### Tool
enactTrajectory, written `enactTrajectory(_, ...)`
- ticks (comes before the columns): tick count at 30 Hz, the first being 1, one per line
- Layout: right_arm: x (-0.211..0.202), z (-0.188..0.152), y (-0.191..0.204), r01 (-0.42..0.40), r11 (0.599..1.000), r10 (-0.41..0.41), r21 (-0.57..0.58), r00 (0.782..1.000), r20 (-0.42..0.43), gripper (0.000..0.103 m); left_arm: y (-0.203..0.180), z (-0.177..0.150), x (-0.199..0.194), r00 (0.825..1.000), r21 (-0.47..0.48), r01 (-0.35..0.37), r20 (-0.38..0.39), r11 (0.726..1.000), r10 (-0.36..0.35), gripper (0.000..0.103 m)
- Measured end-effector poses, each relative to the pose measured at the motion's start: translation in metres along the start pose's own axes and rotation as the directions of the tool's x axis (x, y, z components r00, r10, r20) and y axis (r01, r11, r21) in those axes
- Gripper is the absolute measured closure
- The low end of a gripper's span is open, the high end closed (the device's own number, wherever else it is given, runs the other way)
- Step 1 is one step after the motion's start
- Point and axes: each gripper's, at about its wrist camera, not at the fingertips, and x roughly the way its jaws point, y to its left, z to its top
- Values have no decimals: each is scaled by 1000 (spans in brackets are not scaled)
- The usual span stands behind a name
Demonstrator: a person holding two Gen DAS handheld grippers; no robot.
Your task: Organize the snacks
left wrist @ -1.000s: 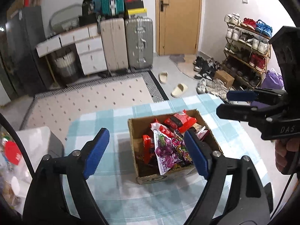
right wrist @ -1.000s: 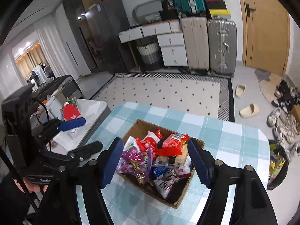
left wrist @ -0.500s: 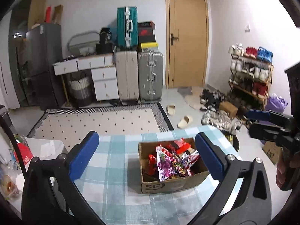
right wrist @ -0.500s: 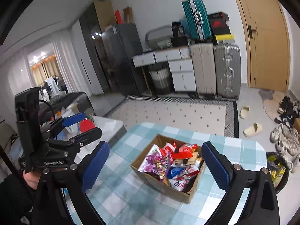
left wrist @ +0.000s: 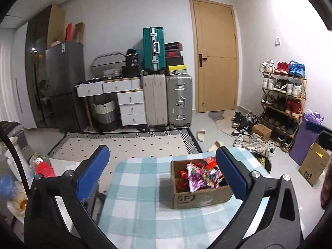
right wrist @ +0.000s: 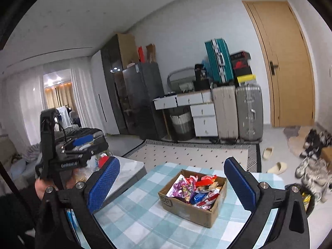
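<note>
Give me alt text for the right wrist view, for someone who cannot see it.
A cardboard box full of snack packets sits on a table with a blue checked tablecloth, framed by the open, empty right gripper. The left gripper, also open, is at the left; suitcases and a door stand behind.
</note>
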Motion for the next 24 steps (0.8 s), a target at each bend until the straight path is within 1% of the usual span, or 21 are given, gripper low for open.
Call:
enactTrajectory(4,-36,-12,9,22,999,-21,-38,999,40,1,22,-20,-28,999,-17,-33,4,999,33,1)
enactTrajectory(7,-58,-27,16,42,997,-39,-70,998,39,1,34,-40,-51,999,-36,-34,37,999,35,1)
enactTrajectory(10,-72,-46,19,54,995,-51,-78,998,38,1,44,-56,-68,997,-51,-36,66,998,39,1)
enactTrajectory(12,-80,-63,22,71,994,-68,-81,997,35,1,52,-67,-77,996,-89,-9,83,996,16,1)
enactTrajectory(14,-85,-81,20,89,995,-86,-55,995,55,1,58,-78,-83,997,-105,-4,74,994,12,1)
enactTrajectory(16,-84,-101,20,74,997,-74,-5,996,44,1,58,-83,-79,996,-94,-32,76,995,39,1)
enactTrajectory(17,-83,-108,19,70,997,-71,9,997,41,1,55,-91,-82,993,-81,-55,97,995,62,1)
enactTrajectory(20,-72,-135,18,94,995,-95,40,995,41,1,45,-115,-78,992,-58,-58,109,997,64,1)
enactTrajectory(21,-66,-142,15,108,993,-110,54,993,50,1,41,-122,-70,993,-59,-57,104,997,63,1)
enactTrajectory(24,-52,-165,10,115,989,-123,91,989,81,1,32,-154,-43,994,-85,-56,90,995,63,1)
